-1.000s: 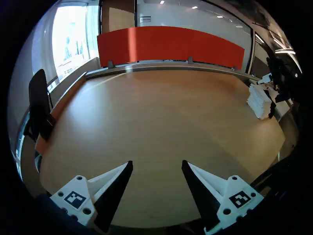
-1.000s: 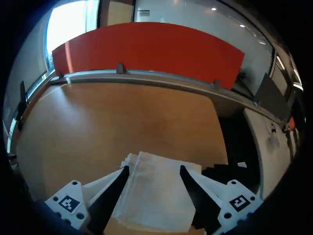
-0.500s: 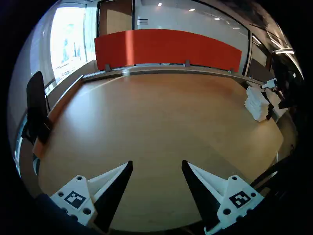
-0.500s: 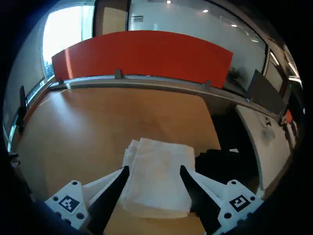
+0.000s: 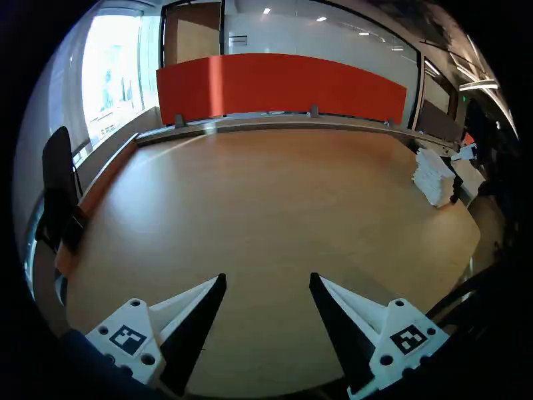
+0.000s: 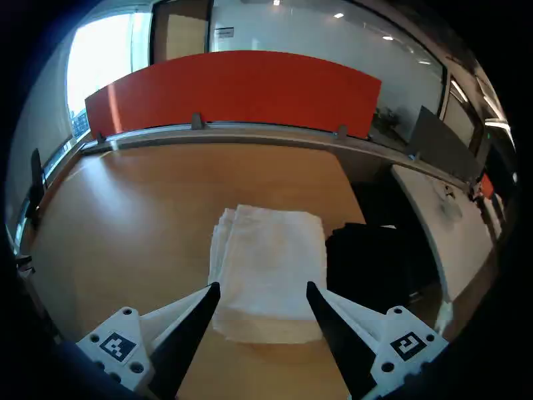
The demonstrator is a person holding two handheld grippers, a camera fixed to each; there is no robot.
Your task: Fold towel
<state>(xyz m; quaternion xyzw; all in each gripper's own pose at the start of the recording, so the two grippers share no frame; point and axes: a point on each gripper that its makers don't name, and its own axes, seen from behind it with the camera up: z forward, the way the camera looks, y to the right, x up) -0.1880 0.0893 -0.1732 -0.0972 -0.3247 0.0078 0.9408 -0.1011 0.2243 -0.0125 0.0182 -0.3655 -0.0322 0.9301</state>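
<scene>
Here, a stack of folded white towels (image 6: pixel 270 267) lies by the table's (image 6: pixel 133 213) right edge. The right gripper (image 6: pixel 261 288) is at the stack's near end, fingers apart and holding nothing. The left gripper (image 5: pixel 266 277), likewise spread and empty, is over bare tabletop well apart from the towels; a red screen (image 6: pixel 233 87) lines the table's far edge.

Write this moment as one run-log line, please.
left gripper: jaws open, over table | right gripper: jaws open, facing towel stack | towel stack: on table, not gripped
</scene>
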